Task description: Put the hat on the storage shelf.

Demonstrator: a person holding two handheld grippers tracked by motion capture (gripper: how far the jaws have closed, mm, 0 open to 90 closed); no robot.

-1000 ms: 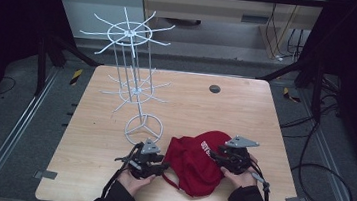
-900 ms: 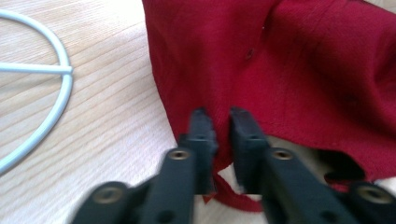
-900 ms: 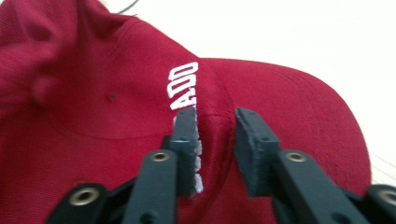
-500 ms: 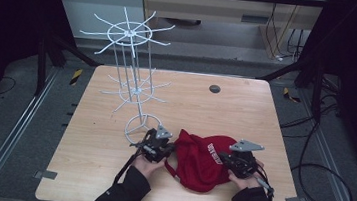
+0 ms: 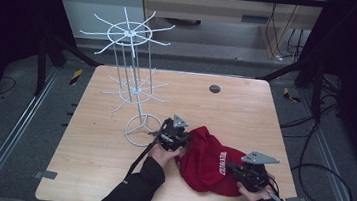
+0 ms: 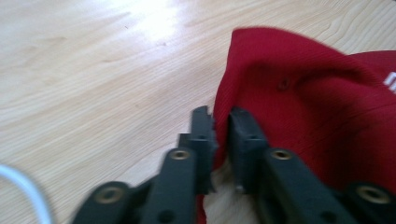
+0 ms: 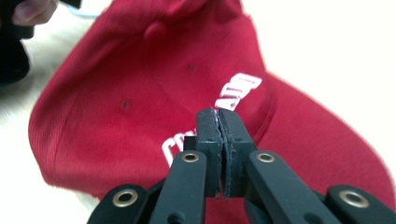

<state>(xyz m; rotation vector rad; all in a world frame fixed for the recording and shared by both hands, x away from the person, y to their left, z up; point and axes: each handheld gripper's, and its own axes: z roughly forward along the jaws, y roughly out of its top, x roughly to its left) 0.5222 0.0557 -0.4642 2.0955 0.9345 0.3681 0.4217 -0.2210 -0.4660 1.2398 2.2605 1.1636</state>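
I see a soft red cloth cap with white letters [image 5: 209, 160] lying on the pale wooden table [image 5: 95, 157], near the front edge, between my two hands. My left tongs [image 6: 222, 122] pinch the cap's edge, with a thin fold of red cloth squeezed between the black jaws, which have just opened a little. My right tongs [image 7: 217, 122] are shut tight on the cap's front, right by the white letters. A tall white wire stand with hooks [image 5: 135, 83] is on the table just beside my left tongs, a bit farther back.
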